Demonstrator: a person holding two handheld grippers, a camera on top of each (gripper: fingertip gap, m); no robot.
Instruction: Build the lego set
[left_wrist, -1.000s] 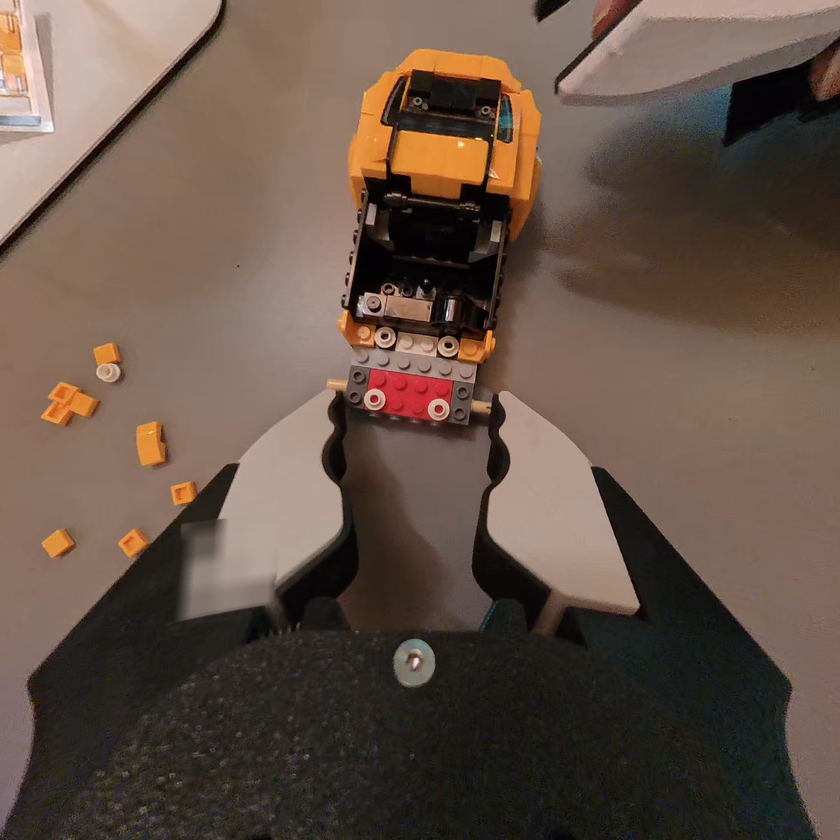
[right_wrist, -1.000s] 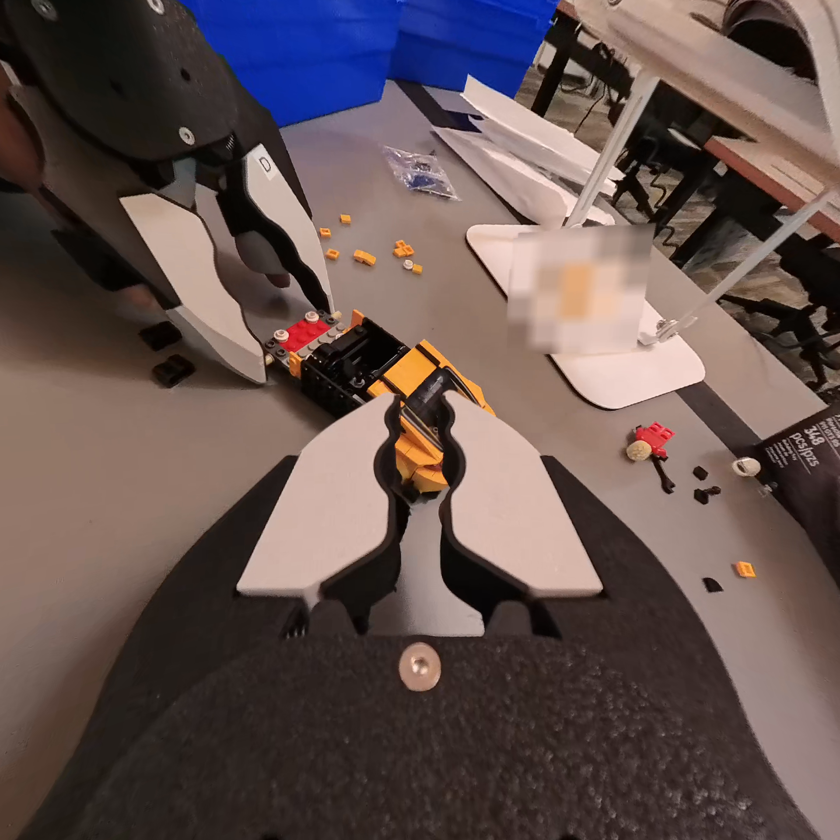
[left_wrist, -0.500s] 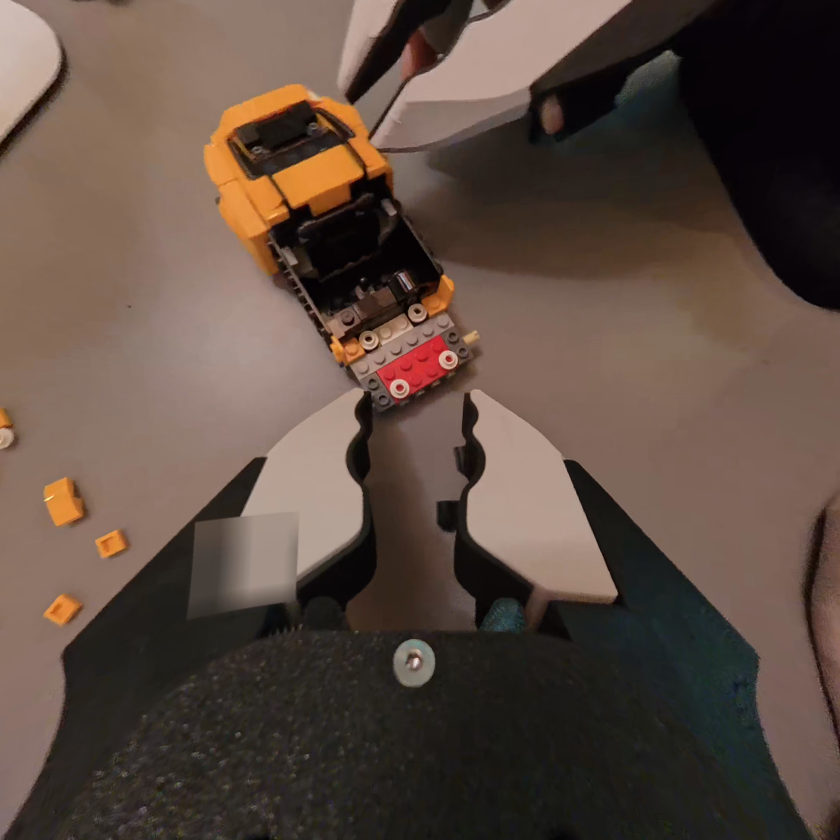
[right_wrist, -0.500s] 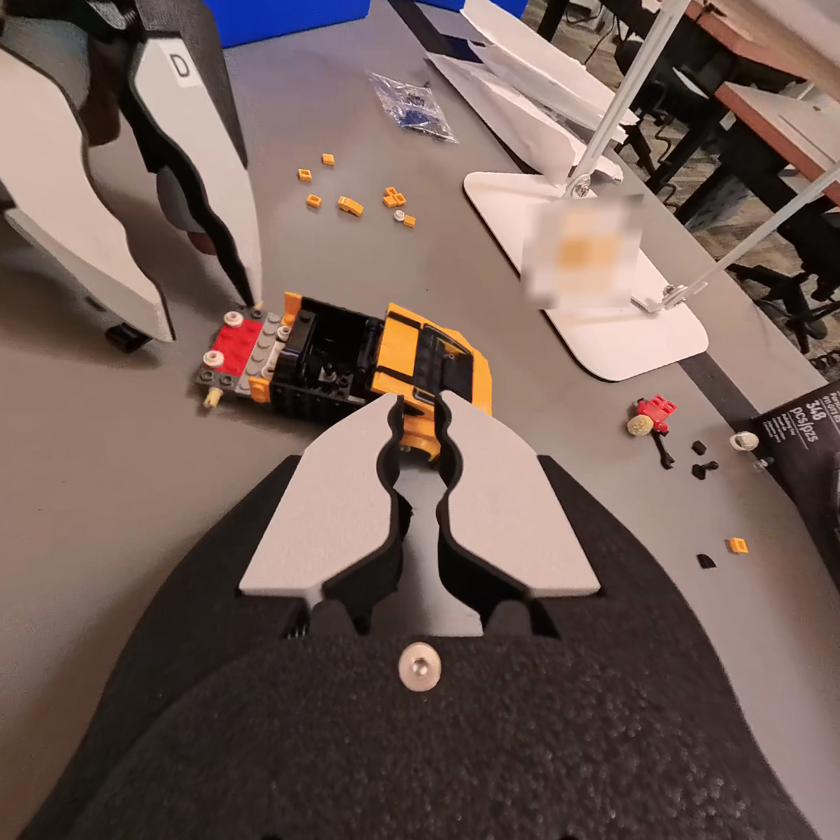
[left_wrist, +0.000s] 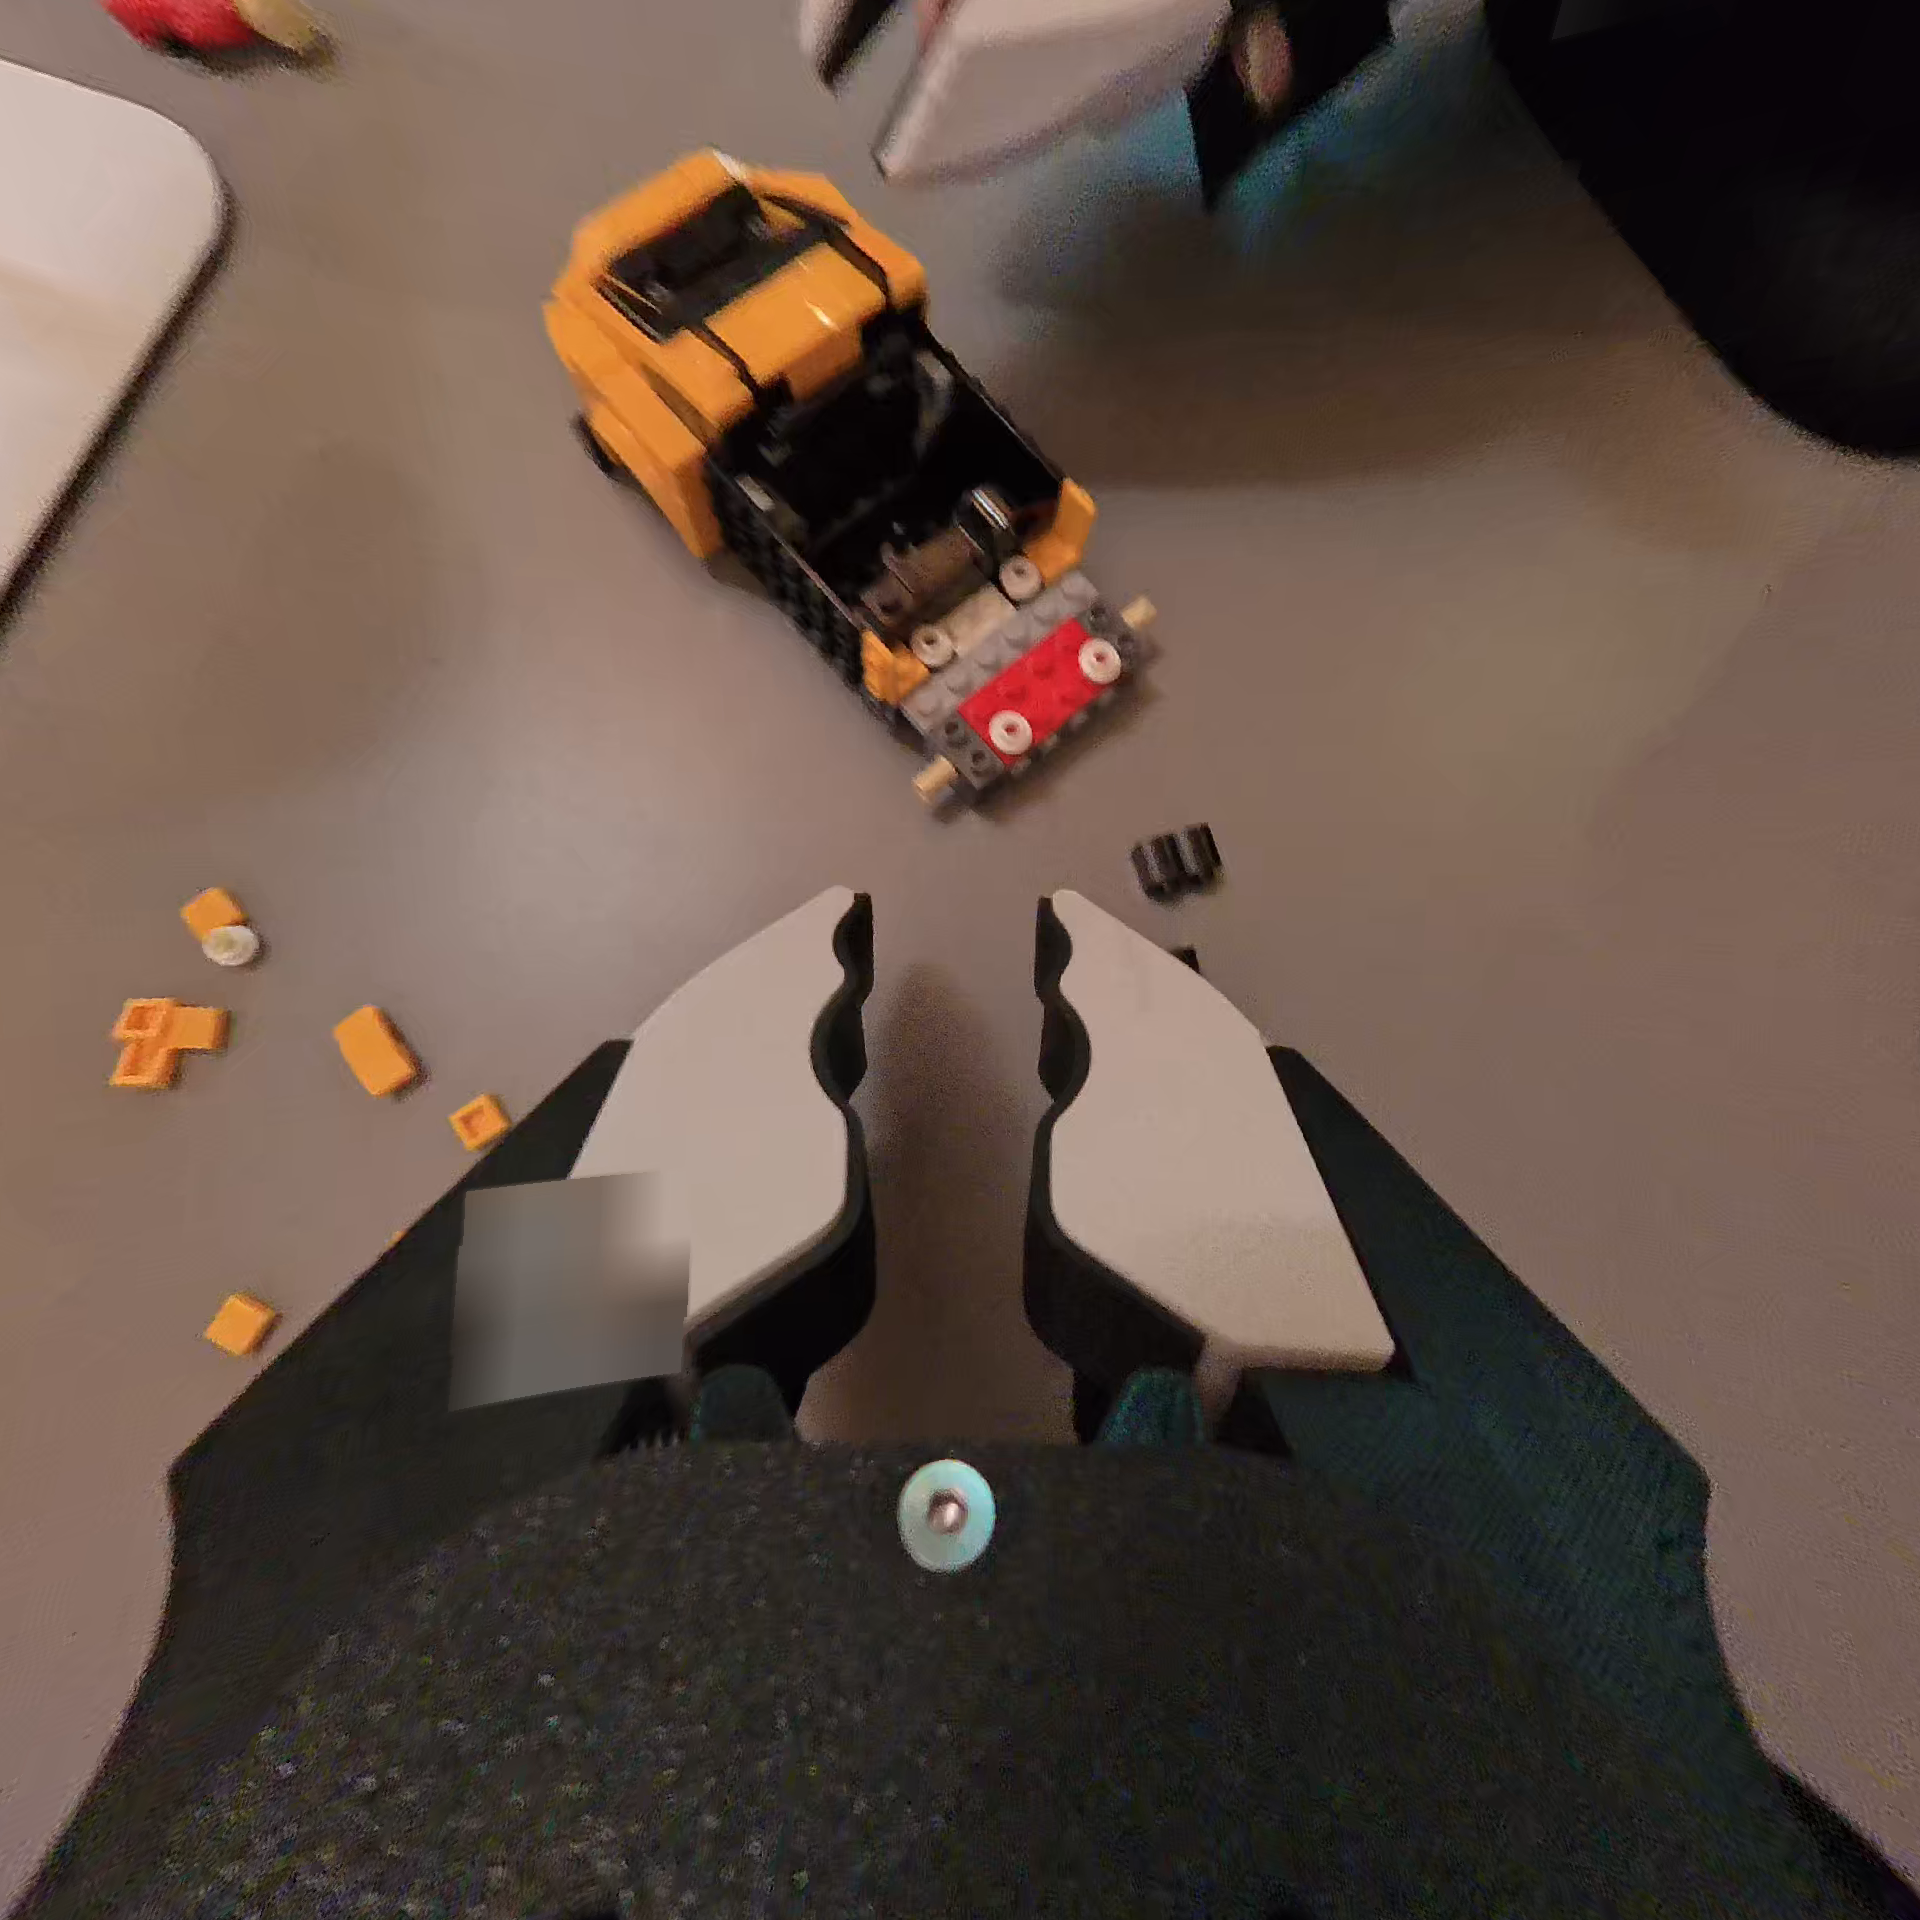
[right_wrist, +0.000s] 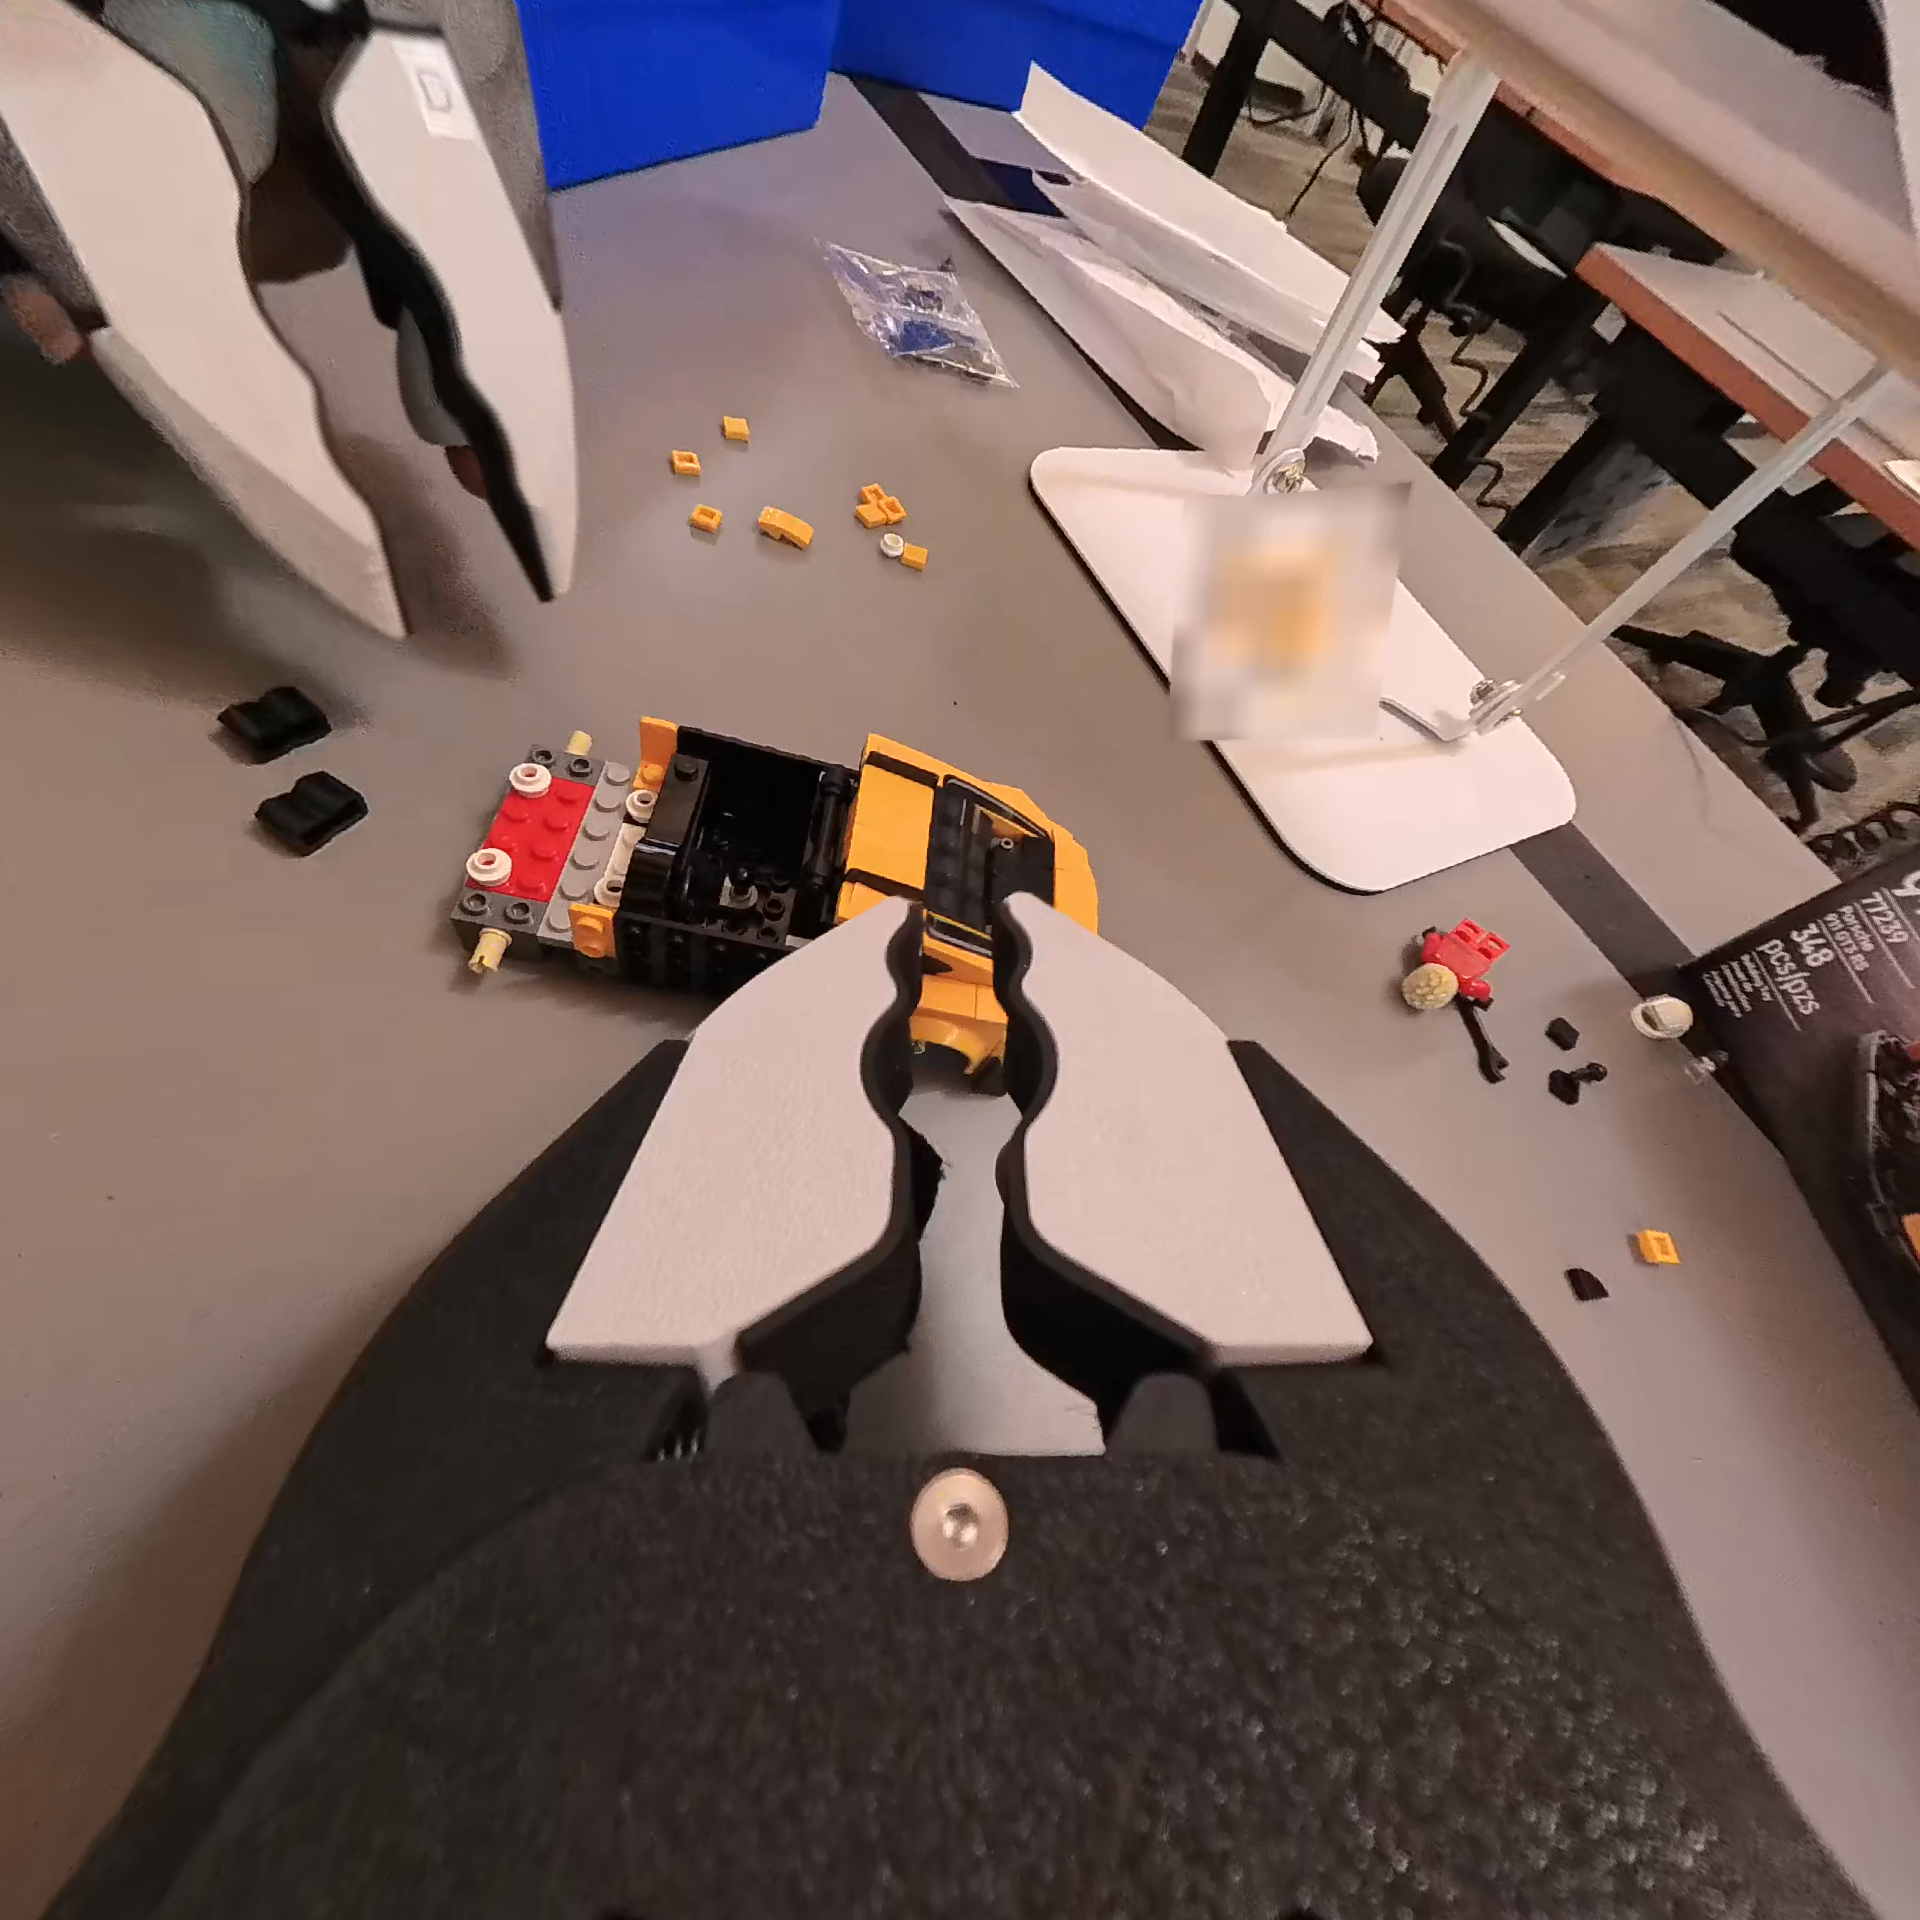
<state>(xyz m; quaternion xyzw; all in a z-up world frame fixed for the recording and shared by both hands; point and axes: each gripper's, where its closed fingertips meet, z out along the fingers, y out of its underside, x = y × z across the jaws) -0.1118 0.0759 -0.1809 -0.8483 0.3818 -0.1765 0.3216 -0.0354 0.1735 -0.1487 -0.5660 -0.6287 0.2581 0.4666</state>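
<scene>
A yellow and black toy brick car lies on the grey table, its open rear with a red plate and tan axle pins turned toward my left gripper. The left gripper is open and empty, a short way back from the car's rear. It also shows in the right wrist view at the upper left, clear of the car. My right gripper has its jaws narrowly apart with nothing pressed between them. It hovers over the car's front. In the left wrist view it stands apart from the roof.
Several loose orange bricks lie left of my left gripper, and a small black piece by its right finger. A white stand base, a small red figure piece, tiny black parts, a plastic bag and blue bins surround the car. Some 12 cm of space lies between my two pairs of fingers.
My left gripper has drawn back from the car's rear, which its jaws straddled, and its jaws have narrowed on nothing. The car has turned in both views. The right gripper's jaws have narrowed slightly.
</scene>
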